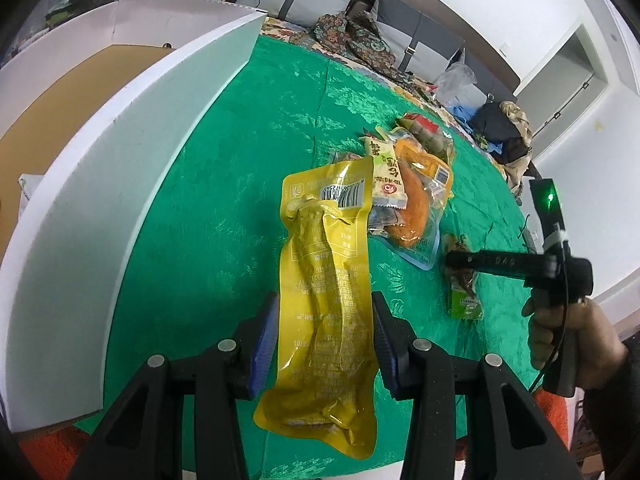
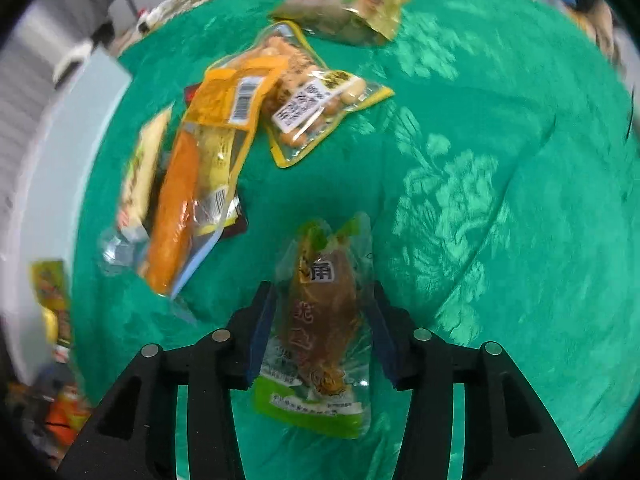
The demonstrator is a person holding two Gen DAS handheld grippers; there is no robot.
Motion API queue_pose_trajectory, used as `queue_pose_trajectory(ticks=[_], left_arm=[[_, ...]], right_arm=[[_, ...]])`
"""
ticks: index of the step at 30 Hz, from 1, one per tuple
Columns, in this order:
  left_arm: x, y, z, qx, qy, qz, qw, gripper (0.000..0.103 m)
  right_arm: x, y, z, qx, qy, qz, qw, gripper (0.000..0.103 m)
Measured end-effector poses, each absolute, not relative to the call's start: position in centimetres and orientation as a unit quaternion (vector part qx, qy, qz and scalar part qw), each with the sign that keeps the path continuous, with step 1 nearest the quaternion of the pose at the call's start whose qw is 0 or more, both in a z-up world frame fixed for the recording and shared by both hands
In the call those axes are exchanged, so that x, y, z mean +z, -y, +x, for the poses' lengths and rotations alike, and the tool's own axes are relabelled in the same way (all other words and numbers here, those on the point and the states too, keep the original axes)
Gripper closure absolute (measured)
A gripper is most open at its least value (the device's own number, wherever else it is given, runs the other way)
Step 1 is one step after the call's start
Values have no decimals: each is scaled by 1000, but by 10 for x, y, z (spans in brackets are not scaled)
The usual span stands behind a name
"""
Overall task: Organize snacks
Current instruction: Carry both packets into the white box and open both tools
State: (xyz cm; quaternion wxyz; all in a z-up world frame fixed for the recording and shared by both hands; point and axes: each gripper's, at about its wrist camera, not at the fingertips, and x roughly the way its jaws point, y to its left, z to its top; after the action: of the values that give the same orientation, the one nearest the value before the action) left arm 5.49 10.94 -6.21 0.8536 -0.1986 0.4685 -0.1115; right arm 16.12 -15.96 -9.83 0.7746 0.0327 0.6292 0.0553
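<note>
Grip check first: left gripper (image 1: 325, 334) had its blue pads (image 1: 267, 336) closed on the flanks of a long yellow vacuum pouch (image 1: 320, 280), held off the green tablecloth (image 1: 224, 184) with its barcode end pointing away and its bottom sagging below the jaws. Pouch looked soft and slippery; the hold sat roughly at mid-length, which seemed sound for a short carry. White cardboard box (image 1: 120, 168) stood just to the left, its wall taller than the pouch's hanging end, so my reading was that a lift over the rim before letting go would serve better than a sideways slide.

Right gripper (image 2: 323, 322) pointed steeply down over a small green-edged packet of brown dried snack (image 2: 320, 320). Jaws narrowly parted with the packet between them; blurred view left it unclear whether the pads pressed on it or the packet merely lay on the cloth under them. Squaring the pads on the packet's firm middle, not the thin clear fringe, would be the safer hold.

Remaining pile sat near: orange sausage pouch (image 2: 188, 200), peanut bag (image 2: 320, 108), and a further packet (image 2: 344, 8) beyond, all on the cloth, well clear of both grippers.
</note>
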Motion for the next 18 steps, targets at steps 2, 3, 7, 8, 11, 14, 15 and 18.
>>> queue_pose_trajectory(ticks=[2, 3, 7, 8, 11, 14, 15, 18], left_arm=[[-59, -112, 52, -110, -464, -199, 856, 60], [-59, -114, 50, -109, -463, -199, 857, 60], [-60, -117, 48, -108, -464, -206, 855, 60], [-61, -117, 48, -109, -464, -208, 854, 60], [-57, -117, 46, -117, -461, -216, 853, 60], [-43, -118, 44, -130, -450, -237, 851, 60], [-37, -120, 44, -135, -445, -244, 851, 60], [-11, -132, 44, -144, -421, -264, 856, 60]], right_arm=[[-96, 156, 159, 71, -629, 33, 773, 67], [-96, 160, 158, 79, -629, 56, 772, 70], [-82, 184, 148, 88, -596, 136, 786, 74], [-80, 189, 146, 86, -590, 147, 789, 74], [-76, 208, 137, 101, -572, 200, 789, 74], [-69, 213, 134, 118, -560, 231, 787, 74], [-62, 212, 135, 128, -555, 244, 785, 74], [-22, 199, 138, 164, -536, 278, 780, 74]])
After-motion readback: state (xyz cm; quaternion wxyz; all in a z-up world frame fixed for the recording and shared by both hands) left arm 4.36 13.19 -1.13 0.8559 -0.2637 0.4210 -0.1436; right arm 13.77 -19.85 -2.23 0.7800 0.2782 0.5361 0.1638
